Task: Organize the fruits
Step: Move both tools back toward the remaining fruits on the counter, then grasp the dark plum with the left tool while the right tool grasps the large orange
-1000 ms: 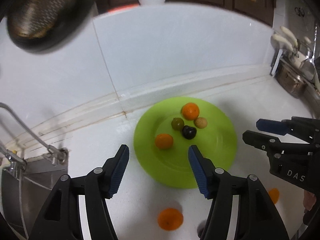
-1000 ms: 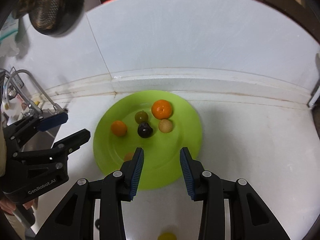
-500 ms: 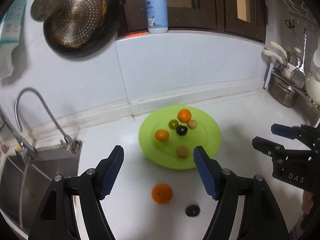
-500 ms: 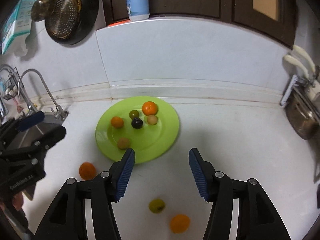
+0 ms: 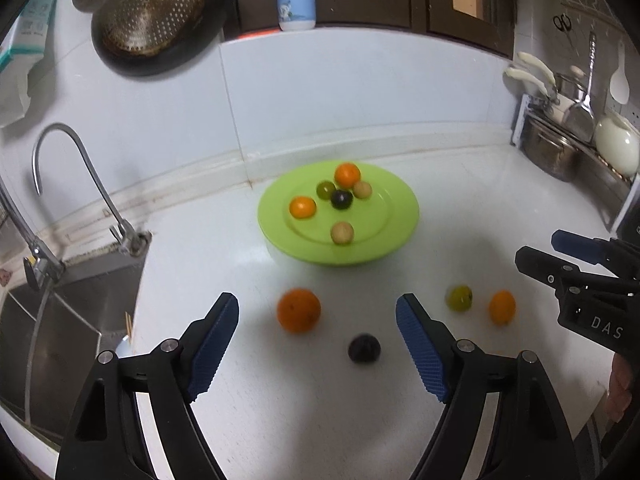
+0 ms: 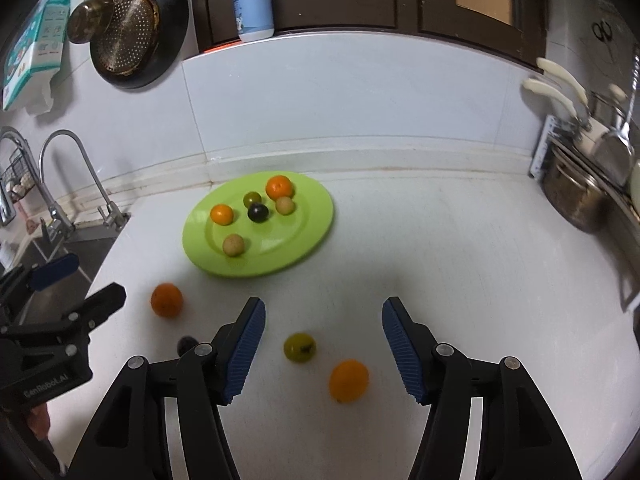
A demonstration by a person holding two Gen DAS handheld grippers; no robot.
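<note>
A lime green plate (image 5: 396, 216) (image 6: 312, 224) on the white counter holds several small fruits: two oranges, a green one, a dark one and two tan ones. Loose on the counter in front of it lie a large orange (image 5: 299, 310) (image 6: 166, 299), a dark plum (image 5: 363, 347) (image 6: 186, 344), a green fruit (image 5: 459, 298) (image 6: 300, 346) and a small orange (image 5: 501, 307) (image 6: 348, 380). My left gripper (image 5: 318, 344) is open and empty, above the large orange and plum. My right gripper (image 6: 323, 344) is open and empty, above the green fruit and small orange.
A sink with a tap (image 5: 72, 184) lies at the left counter edge. A steel pot (image 6: 572, 196) and utensils stand at the right. A strainer in a pan (image 6: 132, 40) hangs on the wall, and a bottle (image 6: 253, 0) stands on the ledge.
Both grippers have pulled back and up from the plate. A tan fruit now lies on the plate's near side. The loose fruits on the counter have come into view.
</note>
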